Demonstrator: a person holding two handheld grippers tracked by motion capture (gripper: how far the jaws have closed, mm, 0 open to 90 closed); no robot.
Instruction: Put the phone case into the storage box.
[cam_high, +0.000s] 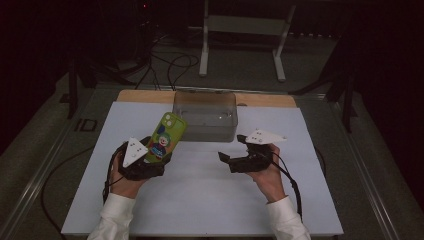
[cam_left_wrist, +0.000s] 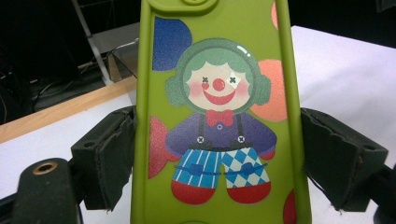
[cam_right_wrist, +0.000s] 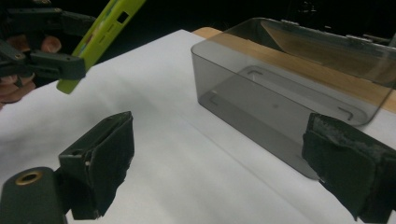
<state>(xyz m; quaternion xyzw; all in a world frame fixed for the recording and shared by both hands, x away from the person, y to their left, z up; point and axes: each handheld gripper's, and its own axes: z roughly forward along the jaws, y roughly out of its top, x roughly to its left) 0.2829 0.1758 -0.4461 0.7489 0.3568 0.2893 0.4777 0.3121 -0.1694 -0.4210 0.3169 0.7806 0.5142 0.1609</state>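
On the left of the white mat (cam_high: 200, 200) that covers the table, the person's left hand (cam_high: 122, 180) grips the left gripper (cam_high: 150, 162), which stands near the mat's left edge, about midway between its near and far edges. Its jaws are clamped on the lower part of a green phone case (cam_high: 166, 136); in the left gripper view both black pads (cam_left_wrist: 114, 156) press against the case's long side rims. The phone case (cam_left_wrist: 217, 112) is lifted clear of the mat and tilted, its top leaning away toward the far edge, its printed back facing up with a cartoon clown in a purple top and blue patterned trousers. In the right gripper view the phone case (cam_right_wrist: 100, 35) appears edge-on at the upper left, slanting above the mat.

Just beyond the case, at the middle of the mat's far edge, sits a clear plastic box (cam_high: 205, 116), lidless and empty, resting partly against the wooden strip (cam_high: 145, 96) of the tabletop behind it. The clear plastic box (cam_right_wrist: 289, 88) lies close ahead of the right jaws.

Right of centre, the right hand (cam_high: 270, 175) holds the right gripper (cam_high: 231, 148) low over the mat, pointing left toward the other gripper. Its jaws stand wide apart, with nothing between the pads (cam_right_wrist: 105, 158).
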